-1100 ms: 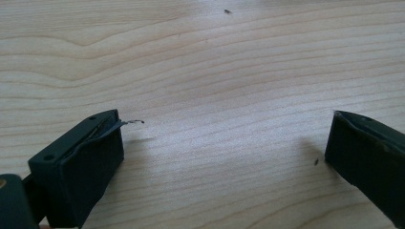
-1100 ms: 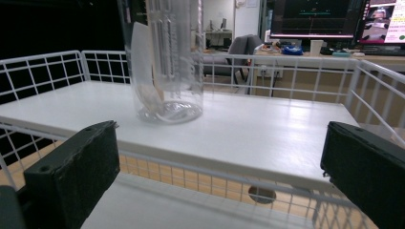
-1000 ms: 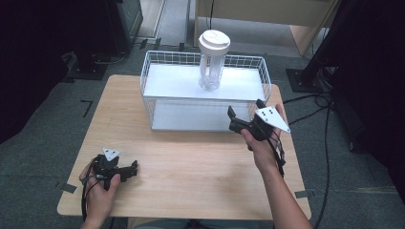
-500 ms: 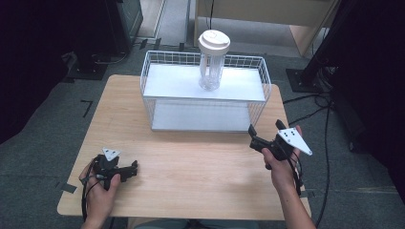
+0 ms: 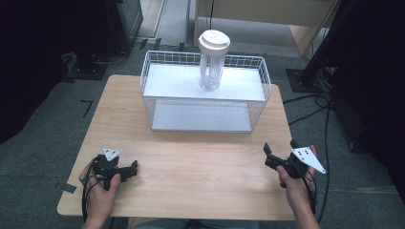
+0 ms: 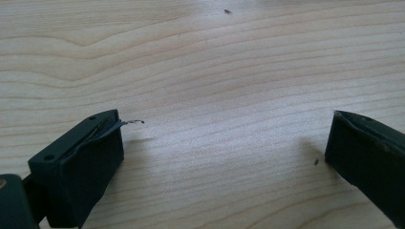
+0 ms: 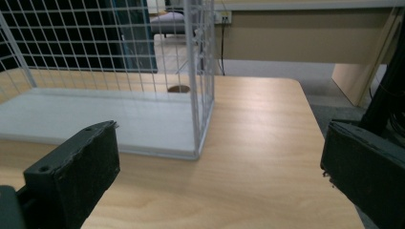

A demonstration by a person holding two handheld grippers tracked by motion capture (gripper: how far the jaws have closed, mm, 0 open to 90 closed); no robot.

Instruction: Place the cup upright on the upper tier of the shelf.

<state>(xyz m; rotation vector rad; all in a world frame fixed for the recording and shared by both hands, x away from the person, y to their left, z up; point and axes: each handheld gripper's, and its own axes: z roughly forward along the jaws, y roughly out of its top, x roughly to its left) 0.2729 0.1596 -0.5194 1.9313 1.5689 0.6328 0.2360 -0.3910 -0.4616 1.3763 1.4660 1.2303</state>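
Left gripper (image 5: 129, 170): rests low on the near left part of the counter (image 5: 200, 167), held in the person's left hand (image 5: 101, 191); in the left gripper view its fingers (image 6: 79, 167) stand wide apart over bare wood, nothing between them.
Right gripper (image 5: 271, 155): held in the person's right hand (image 5: 293, 183) at the near right edge of the counter, pointing toward the rack; in the right gripper view its fingers (image 7: 71, 176) are spread wide and grip nothing.
Wire rack (image 5: 205, 98): white, two-level, stands at the far middle of the counter, well apart from both grippers; its near right corner post (image 7: 193, 81) shows between the right gripper's fingers, farther off.
Cup (image 5: 212, 59): clear, with a white lid, upright on the rack's upper shelf toward the right of centre.
Lower shelf (image 5: 200, 118): a white board under the upper one.
Cables (image 5: 325, 124): trail off the right side of the counter to the floor.
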